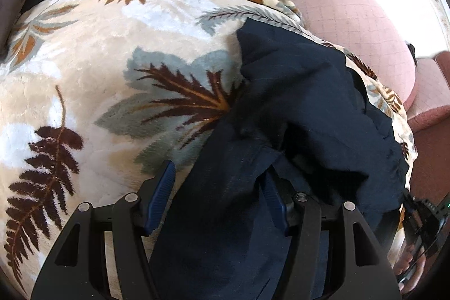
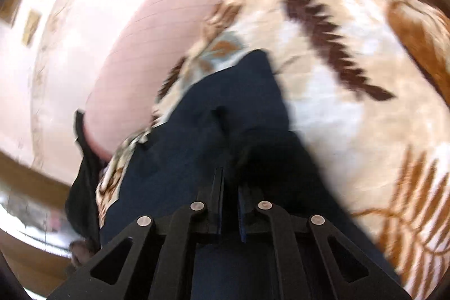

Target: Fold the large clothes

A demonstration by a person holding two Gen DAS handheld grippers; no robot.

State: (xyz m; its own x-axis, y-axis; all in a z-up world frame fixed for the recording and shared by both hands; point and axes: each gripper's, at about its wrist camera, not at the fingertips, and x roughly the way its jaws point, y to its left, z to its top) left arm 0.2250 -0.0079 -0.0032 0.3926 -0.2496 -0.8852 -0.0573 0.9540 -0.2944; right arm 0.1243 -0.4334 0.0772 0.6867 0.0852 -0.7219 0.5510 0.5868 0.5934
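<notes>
blanket [image 1: 92, 69]: one, cream plush with brown and grey leaf print, spread over the bed; it carries everything else
mattress [image 1: 332, 13]: one, pink quilted, bare past the blanket's far edge
garment [image 1: 295, 108]: one, dark navy, crumpled in a heap along the blanket's edge nearest the bare mattress, not yet flat; a second dark cloth shows at the blanket's far corner, kind unclear
left gripper [image 1: 219, 187]: one, jaws about half apart, straddling a fold of the garment; right pad is buried under cloth, so whether it pinches I cannot tell
right gripper [image 2: 230, 187]: one, jaws nearly together with only a slim gap; navy cloth lies all round the tips, but blur hides whether any sits between them
step, judged: getting two holds on the garment so it can be lifted and spread
doing it well, judged: take one layer at a hem or corner, not a bunched wad; keep the two holds well apart along the same edge; lift clear before laying flat, so the plush blanket does not drag along
risk, judged: loose half-grip on the left lets cloth slip
</notes>
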